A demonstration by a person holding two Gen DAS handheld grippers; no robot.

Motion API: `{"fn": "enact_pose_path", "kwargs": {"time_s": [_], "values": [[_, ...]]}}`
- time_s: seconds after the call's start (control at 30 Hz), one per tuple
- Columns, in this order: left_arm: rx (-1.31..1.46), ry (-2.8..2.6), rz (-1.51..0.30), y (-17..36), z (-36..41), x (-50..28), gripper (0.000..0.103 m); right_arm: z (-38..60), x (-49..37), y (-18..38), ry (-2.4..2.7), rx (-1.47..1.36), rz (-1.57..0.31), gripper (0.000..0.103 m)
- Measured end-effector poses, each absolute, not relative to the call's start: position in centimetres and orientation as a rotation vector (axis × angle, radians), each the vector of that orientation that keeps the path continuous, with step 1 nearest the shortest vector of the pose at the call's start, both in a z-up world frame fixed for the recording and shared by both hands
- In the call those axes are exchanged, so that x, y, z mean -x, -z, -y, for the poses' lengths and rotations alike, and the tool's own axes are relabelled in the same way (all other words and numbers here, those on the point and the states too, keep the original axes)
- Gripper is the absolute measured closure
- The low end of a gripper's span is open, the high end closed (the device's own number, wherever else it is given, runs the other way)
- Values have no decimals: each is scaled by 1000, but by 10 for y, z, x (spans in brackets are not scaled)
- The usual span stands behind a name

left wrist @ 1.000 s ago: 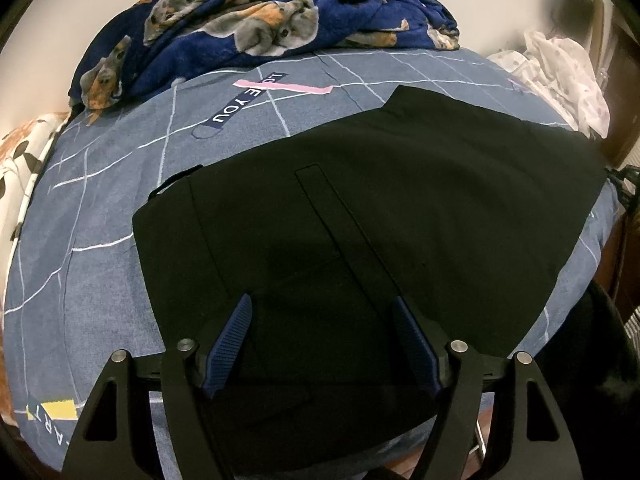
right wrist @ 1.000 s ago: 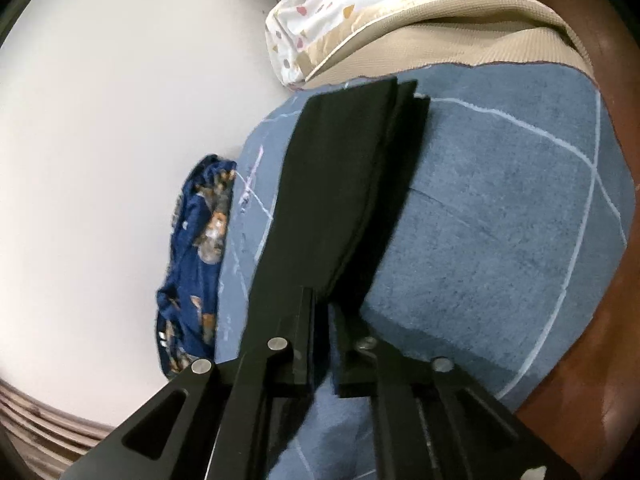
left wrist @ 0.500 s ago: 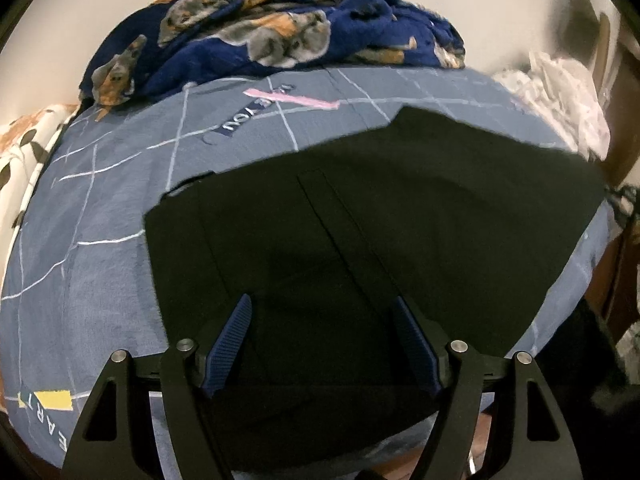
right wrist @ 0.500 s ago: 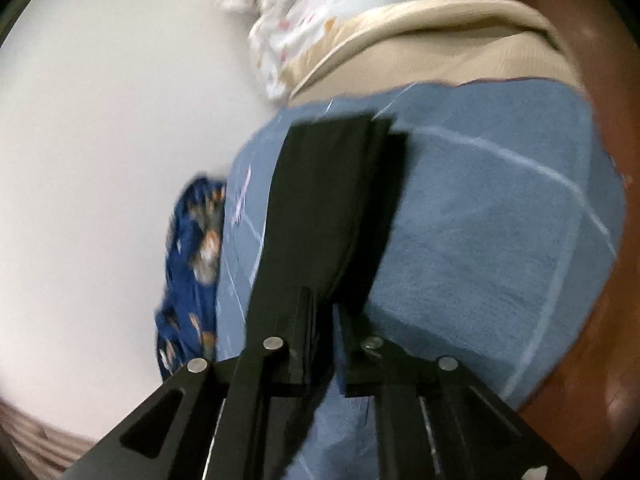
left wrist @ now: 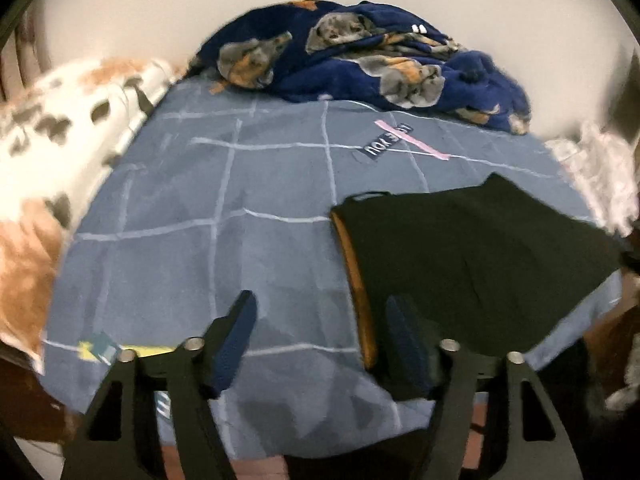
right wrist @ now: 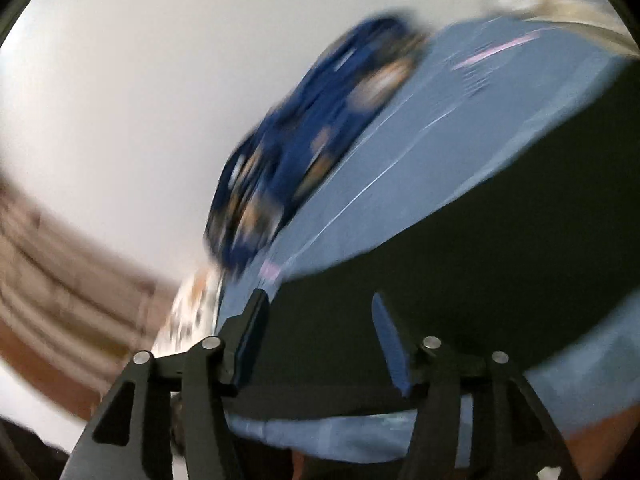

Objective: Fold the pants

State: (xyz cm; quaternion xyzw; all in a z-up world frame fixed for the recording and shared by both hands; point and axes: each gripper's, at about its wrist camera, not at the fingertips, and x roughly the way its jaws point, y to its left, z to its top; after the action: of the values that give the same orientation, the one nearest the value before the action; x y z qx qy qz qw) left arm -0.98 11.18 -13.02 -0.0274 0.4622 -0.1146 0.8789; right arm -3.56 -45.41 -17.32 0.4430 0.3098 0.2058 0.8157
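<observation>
The black pants (left wrist: pixel 472 256) lie folded flat on the blue bed sheet (left wrist: pixel 224 200), at the right of the left wrist view, their left edge showing an orange lining. My left gripper (left wrist: pixel 320 312) is open and empty, its right finger over the pants' near left corner and its left finger over bare sheet. In the blurred right wrist view the pants (right wrist: pixel 460 272) fill the lower right, and my right gripper (right wrist: pixel 320 312) is open just above them, holding nothing.
A navy blanket with a dog print (left wrist: pixel 360 64) is heaped at the back of the bed against the wall. A white and brown spotted cover (left wrist: pixel 48 152) lies at the left. Pale crumpled cloth (left wrist: pixel 600 176) sits at the far right. The bed's near edge drops off below my grippers.
My right gripper has let go of the pants, opened and swung sharply. My left gripper has shifted left, so the pants now sit to its right.
</observation>
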Motion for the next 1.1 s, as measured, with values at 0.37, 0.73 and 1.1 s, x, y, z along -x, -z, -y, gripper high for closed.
{"fn": "enact_pose_path", "kwargs": {"time_s": [0.37, 0.73, 1.1], "values": [[164, 424, -1091, 170, -79, -25, 71, 318, -10, 176, -652, -878, -857, 38], [121, 410, -1067, 177, -74, -53, 94, 325, 0, 194, -572, -993, -880, 28], [264, 395, -1074, 171, -98, -71, 79, 300, -7, 197, -630, -959, -929, 28]]}}
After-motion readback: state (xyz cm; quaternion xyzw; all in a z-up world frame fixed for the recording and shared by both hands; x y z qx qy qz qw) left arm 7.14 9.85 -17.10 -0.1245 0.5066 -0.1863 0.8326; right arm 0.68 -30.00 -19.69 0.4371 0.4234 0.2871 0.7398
